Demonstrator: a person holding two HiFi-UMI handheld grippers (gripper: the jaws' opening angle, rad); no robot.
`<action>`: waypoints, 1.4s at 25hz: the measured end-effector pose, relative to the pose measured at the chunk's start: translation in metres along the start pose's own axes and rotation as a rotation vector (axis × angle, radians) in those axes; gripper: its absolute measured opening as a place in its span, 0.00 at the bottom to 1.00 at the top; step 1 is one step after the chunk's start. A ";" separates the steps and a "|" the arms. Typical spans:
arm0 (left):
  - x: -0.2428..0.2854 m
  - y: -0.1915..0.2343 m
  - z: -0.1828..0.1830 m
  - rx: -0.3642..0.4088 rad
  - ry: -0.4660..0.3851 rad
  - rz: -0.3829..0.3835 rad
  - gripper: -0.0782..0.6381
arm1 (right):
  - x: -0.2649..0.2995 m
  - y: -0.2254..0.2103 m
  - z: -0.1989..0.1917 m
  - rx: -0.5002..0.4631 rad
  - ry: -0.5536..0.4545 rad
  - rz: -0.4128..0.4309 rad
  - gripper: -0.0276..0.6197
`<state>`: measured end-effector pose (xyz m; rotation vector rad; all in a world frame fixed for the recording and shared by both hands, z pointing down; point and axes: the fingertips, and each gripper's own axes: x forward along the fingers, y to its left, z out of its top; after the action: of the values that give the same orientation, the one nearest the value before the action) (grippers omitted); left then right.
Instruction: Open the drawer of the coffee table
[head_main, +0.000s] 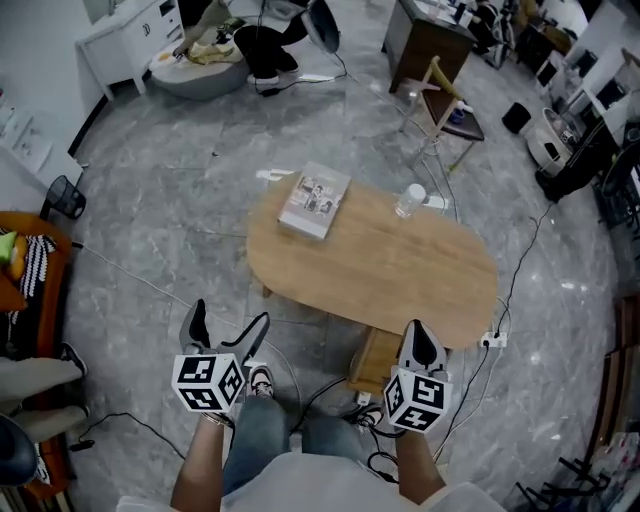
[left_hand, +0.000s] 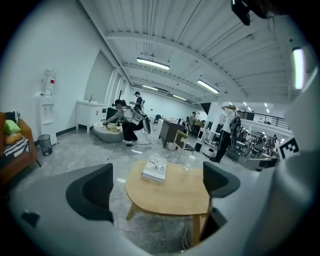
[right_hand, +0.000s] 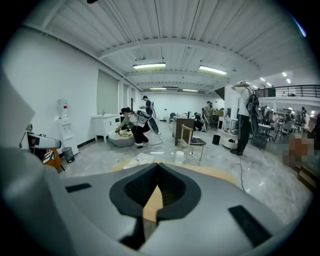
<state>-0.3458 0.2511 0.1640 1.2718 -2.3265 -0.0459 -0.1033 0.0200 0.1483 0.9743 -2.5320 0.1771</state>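
**Approach stage, before any contact with the drawer.** The oval coffee table (head_main: 400, 270) stands at the centre of the scene. A book (head_main: 315, 200) lies on its far left part and a clear bottle (head_main: 410, 200) stands near its far edge. A wooden box-like part (head_main: 375, 360), taken to be the drawer unit, projects under the near edge, just left of the right gripper (head_main: 420, 335). Its front and handle cannot be made out.

The left gripper (head_main: 230, 320) is held off the table's near left end, with its jaws released and nothing between them. The right gripper's jaws are clenched on nothing, and the tabletop's near edge is seen just beyond them. The table is touched by neither gripper.

For the next move, the drawer front is to be found below the top. One gripper is to be lowered to it with jaws parted, the handle or lip grasped, and the pull made straight toward the near side.
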 end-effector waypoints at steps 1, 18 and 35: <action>0.002 0.011 -0.003 0.000 0.009 -0.018 0.89 | 0.003 0.012 0.000 0.012 0.001 -0.011 0.04; 0.064 0.110 -0.087 0.084 0.185 -0.246 0.89 | 0.069 0.111 -0.078 0.094 0.117 -0.145 0.04; 0.144 0.135 -0.229 0.405 0.298 -0.702 0.88 | 0.144 0.150 -0.199 0.120 0.184 -0.135 0.04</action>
<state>-0.4183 0.2577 0.4576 2.0793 -1.5913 0.3724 -0.2321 0.0963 0.3946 1.1171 -2.3018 0.3643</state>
